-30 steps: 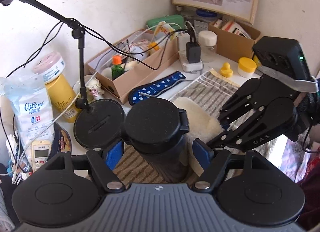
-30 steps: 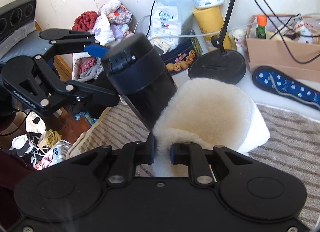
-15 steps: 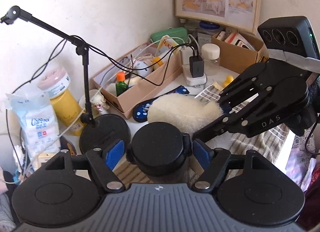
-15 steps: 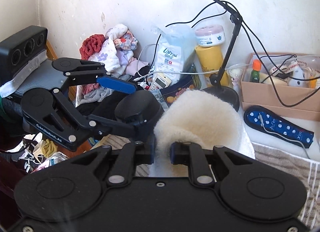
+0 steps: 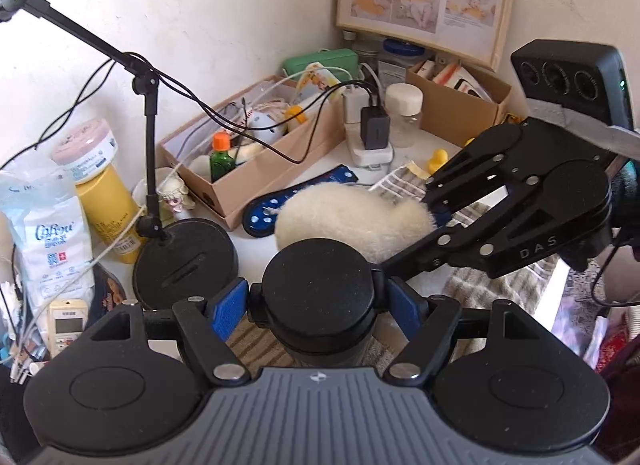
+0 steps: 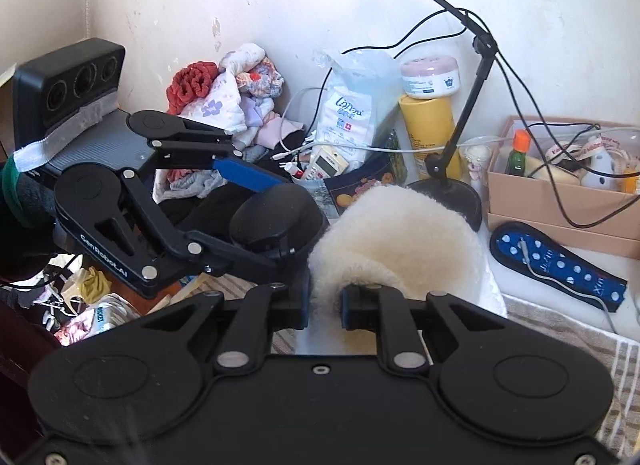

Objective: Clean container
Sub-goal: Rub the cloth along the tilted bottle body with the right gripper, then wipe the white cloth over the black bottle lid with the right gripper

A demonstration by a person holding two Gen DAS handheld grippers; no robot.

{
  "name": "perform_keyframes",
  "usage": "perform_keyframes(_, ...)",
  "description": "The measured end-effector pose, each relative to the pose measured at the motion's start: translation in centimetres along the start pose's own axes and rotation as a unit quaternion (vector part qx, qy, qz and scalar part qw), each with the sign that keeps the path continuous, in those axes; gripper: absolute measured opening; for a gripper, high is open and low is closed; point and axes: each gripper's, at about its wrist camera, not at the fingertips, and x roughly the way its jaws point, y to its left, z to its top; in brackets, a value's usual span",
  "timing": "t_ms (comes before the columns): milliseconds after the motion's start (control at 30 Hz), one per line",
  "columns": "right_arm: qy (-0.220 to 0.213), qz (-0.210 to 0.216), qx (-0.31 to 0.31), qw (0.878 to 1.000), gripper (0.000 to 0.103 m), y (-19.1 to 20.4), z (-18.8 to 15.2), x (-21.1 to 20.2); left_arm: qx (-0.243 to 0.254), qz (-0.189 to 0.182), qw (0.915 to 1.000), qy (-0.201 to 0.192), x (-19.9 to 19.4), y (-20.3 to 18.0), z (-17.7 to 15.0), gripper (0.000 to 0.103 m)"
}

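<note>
Step in hand: wiping the lid of the black container (image 5: 318, 297) with the fleece cloth (image 5: 352, 221); this is my judgement from how both tools are placed.
Left gripper (image 5: 318, 305): clamped on the container, one blue pad on each side just under the lid, low in the centre of the left wrist view.
Right gripper (image 6: 324, 301): pinched nearly closed on a fold of the cloth, at the lower centre of the right wrist view.
Container place: above the striped towel (image 5: 476, 285); in the right wrist view it is left of centre, tilted, its lid facing the cloth.
Cloth and lid: the cloth lies just behind the lid and seems to touch its edge; real contact I cannot confirm.
How to do well: keep the container steady, press the soft bulk of the cloth on the lid, not the metal fingers.
Risk: the lamp base (image 5: 184, 261) and cables stand near on the left; wide strokes could hit them.
</note>
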Motion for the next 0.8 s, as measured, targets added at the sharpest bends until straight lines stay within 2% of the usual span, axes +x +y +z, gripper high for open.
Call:
perform_keyframes(67,-0.007,0.016,0.005,1.000,0.014,-0.2,-0.4,0.3,0.002,0.005,0.9999,0.009,0.3,0.1,-0.4,0.075)
perform_keyframes(167,0.012,0.033,0.011,0.999,0.014,-0.2,-1.5,1.7,0.001,0.012,0.9998,0.015,0.5,0.3,-1.0,0.075)
perform_keyframes(433,0.051,0.019,0.064,0.996,0.014,-1.8,-4.9,4.7,-0.014,0.018,0.9997,0.010,0.5,0.5,-1.0,0.075)
perform_keyframes(533,0.062,0.011,0.077,0.995,0.014,-2.1,-5.8,5.3,-0.003,0.019,0.9998,0.008,0.5,0.1,-0.9,0.075)
perform_keyframes(667,0.042,0.023,0.101,0.994,0.014,-2.6,-5.5,4.0,0.027,0.012,0.9995,0.008,0.5,-0.4,-0.9,0.075)
perform_keyframes(800,-0.015,0.069,0.155,0.985,0.014,-4.3,-3.8,1.4,0.045,0.006,0.9989,0.006,0.6,-0.7,-0.8,0.074)
